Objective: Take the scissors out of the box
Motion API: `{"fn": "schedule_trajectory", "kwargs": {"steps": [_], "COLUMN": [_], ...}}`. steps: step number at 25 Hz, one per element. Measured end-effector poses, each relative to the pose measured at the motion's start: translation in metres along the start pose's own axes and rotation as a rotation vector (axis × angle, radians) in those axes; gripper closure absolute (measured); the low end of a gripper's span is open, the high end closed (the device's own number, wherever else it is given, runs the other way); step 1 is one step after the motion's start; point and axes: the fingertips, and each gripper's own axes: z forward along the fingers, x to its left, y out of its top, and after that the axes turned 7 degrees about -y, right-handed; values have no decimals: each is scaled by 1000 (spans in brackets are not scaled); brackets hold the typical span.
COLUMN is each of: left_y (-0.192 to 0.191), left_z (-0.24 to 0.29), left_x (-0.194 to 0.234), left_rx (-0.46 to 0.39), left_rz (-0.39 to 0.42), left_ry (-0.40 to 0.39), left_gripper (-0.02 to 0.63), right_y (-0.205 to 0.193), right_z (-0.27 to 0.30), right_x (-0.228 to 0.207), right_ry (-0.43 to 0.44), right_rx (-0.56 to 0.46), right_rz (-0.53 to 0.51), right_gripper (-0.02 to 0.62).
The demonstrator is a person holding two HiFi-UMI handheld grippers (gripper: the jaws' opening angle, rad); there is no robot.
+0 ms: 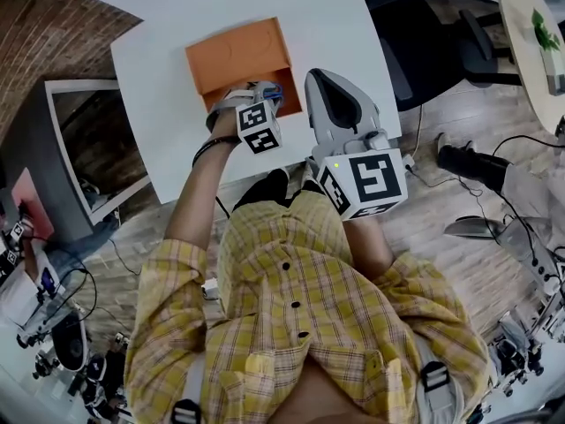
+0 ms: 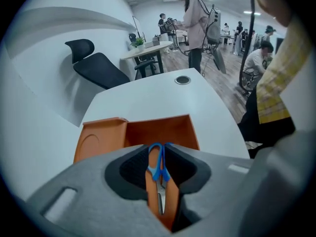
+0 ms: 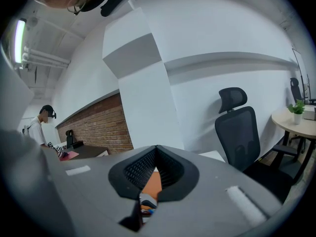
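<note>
Blue scissors [image 2: 157,169] btwn opening left gripper [image 2: 159,148] jaws; head view: mostly hidden.

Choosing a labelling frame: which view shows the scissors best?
Left gripper view: blue-handled metal scissors in the orange box, untouched between the left gripper's opening tongs. Right gripper view: a blue speck at most. Head view: mostly covered.

White table [image 1: 168,51] on wooden floor [image 1: 441,228], between brick wall [image 1: 40,38] and black office chair [image 1: 419,42].
</note>
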Motion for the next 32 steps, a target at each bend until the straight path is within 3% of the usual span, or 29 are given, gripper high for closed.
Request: {"fn": "schedule_trajectory", "kwargs": {"steps": [25,32], "left_y": [-23,-23], "left_z": [45,44], "left_x": [-5,-10], "left_rx": [121,106], "left_rz": [27,6], "left_ry": [-140,-157], "left_gripper": [499,518], "right_y": [-1,-2], "right_z": [4,-3], "right_x": [-14,-20], "right_ry": [-25,-43], "right_rx": [10,11], "right_rz": [-12,-7], "right_gripper": [589,589]}}
